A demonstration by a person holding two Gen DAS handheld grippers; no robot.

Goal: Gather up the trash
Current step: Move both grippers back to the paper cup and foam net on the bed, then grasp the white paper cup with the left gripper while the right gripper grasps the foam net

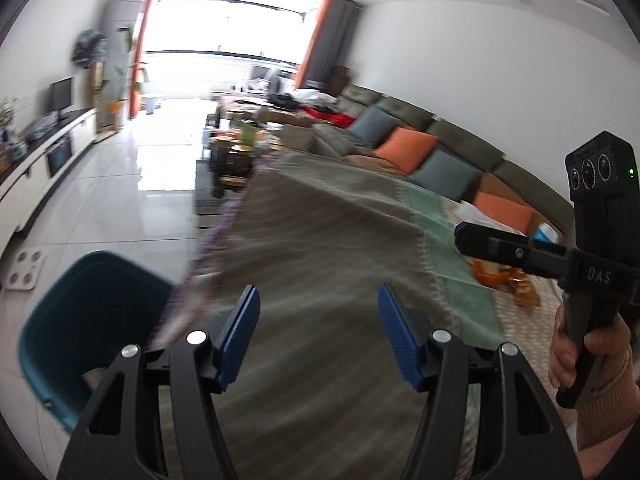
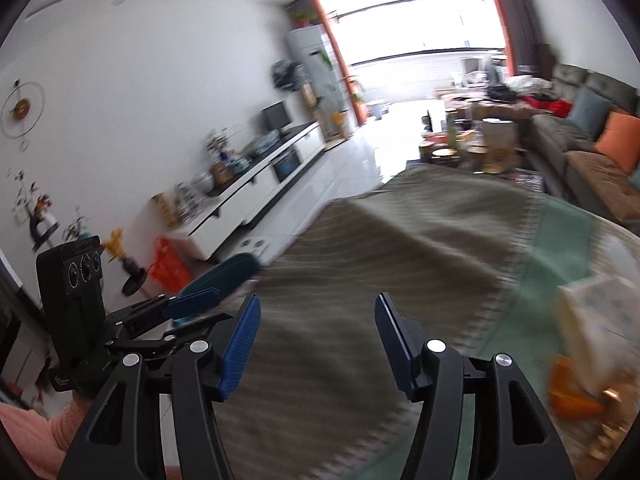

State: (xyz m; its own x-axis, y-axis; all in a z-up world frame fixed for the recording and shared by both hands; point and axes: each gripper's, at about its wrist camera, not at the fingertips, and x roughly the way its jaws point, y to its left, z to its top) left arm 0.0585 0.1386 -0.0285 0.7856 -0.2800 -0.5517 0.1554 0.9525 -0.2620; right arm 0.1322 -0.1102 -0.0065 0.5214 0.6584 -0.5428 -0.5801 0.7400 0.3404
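Claws both gape empty: left gripper [image 1: 319,332] over the striped grey-green tablecloth [image 1: 328,216], teal plastic bin [image 1: 80,320] leftward (blurred); right gripper [image 2: 316,334] near orange wrapper [image 2: 572,396].

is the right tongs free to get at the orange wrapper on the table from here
Probably yes. The right tongs are open and empty over the tablecloth, and the orange wrapper lies just to their right with nothing between; a white box sits close behind it.
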